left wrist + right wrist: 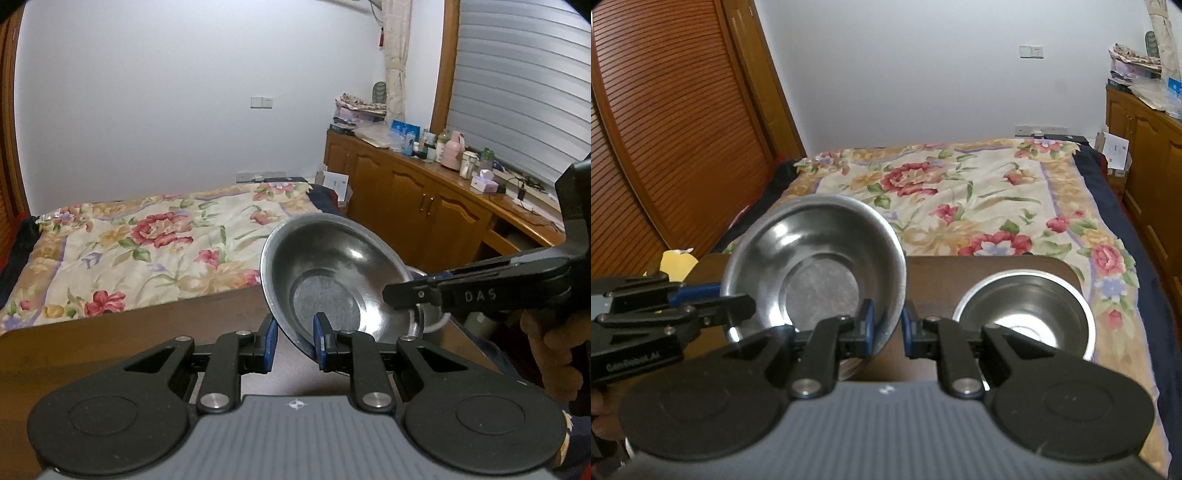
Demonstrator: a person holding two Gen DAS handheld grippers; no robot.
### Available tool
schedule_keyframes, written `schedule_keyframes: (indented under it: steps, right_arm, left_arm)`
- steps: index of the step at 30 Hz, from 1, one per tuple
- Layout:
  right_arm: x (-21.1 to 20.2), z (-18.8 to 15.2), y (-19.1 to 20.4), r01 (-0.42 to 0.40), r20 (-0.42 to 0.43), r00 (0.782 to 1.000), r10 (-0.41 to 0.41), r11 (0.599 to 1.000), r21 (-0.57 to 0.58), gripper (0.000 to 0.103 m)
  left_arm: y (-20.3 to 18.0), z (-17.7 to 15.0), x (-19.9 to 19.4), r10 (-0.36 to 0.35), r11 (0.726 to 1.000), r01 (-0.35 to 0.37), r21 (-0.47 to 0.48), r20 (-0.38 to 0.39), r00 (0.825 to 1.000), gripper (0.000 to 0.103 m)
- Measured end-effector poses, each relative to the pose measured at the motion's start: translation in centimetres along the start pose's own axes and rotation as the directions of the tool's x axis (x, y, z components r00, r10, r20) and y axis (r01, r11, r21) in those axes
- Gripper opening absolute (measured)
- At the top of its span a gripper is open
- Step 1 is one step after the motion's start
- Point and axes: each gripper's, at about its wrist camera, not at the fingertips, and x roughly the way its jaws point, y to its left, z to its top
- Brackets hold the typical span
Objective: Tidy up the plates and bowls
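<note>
- We are holding one steel bowl [816, 258] clear above the brown table [979, 273], both tongs pinching its rim.
- Left gripper [293, 341]: jaws narrow, clamped on the near rim, one pad inside, one outside.
- Right gripper [886, 326]: jaws narrow, clamped on the rim at another point.
- We are judging that two grips steady the thin, slippery wall against swinging.
- Bowl is tipping, its mouth facing up and toward the cameras; being round, it has no long axis.
- Second steel bowl [1027, 314] is sitting upright on the table, to the right and well apart; we are likely nesting them next.
</note>
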Motion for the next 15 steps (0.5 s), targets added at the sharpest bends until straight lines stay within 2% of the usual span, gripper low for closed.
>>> schedule_keyframes:
  steps: [5,15]
  right_arm:
    - [-0.7,-1.5,-0.3,-0.006,0.002,1.000,0.006,1.000,0.013,0.017]
    - [-2.4,-3.6,-0.5,-0.027,0.003,1.000,0.027,0.999,0.036,0.017]
  left_arm:
    - [-0.7,-1.6,-0.8,-0.017,1.000,0.017,-0.018,-0.010,1.000,0.022]
    - [-2.2,-3.1,-2.4,-0.048,0.999,0.048,0.007,-0.015,0.999,0.023]
